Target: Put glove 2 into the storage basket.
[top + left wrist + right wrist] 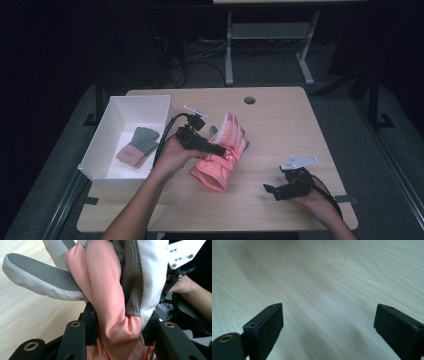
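Glove (221,150), pink ski type with grey textured palm and white trim, is clamped in the left gripper (220,149) and lifted off the table (280,120). In the high view it hangs just right of the white box (107,131), cuff end lowest and nearest the person, fingers pointing away toward the table's far edge. Cuff looks close to the tabletop; can't tell whether it touches.

Left gripper view: both jaws press on the glove (110,302) from either side, pink fabric bunched between them, grey thumb sticking out to the left over bare wood. Jaws part-way closed, pinching the glove body. Left hand (172,155) sits between the box and the glove, cable looping up over it toward the box's right wall.

Right gripper (274,191) is well to the right of the box, past the glove, near the table's front edge, held low in the right hand (317,200). It lies well apart from the glove. Right gripper view: jaws spread wide with bare tabletop (324,285) between them, gripping nothing. Grey three-cornered plate on top of it faces the camera in the high view.

Inside the box: a second glove (137,147), grey fingers and pinkish cuff, lying flat on the box floor toward its front half. Round cable hole (249,100) in the table sits beyond the box's far-right corner, up past the held glove.
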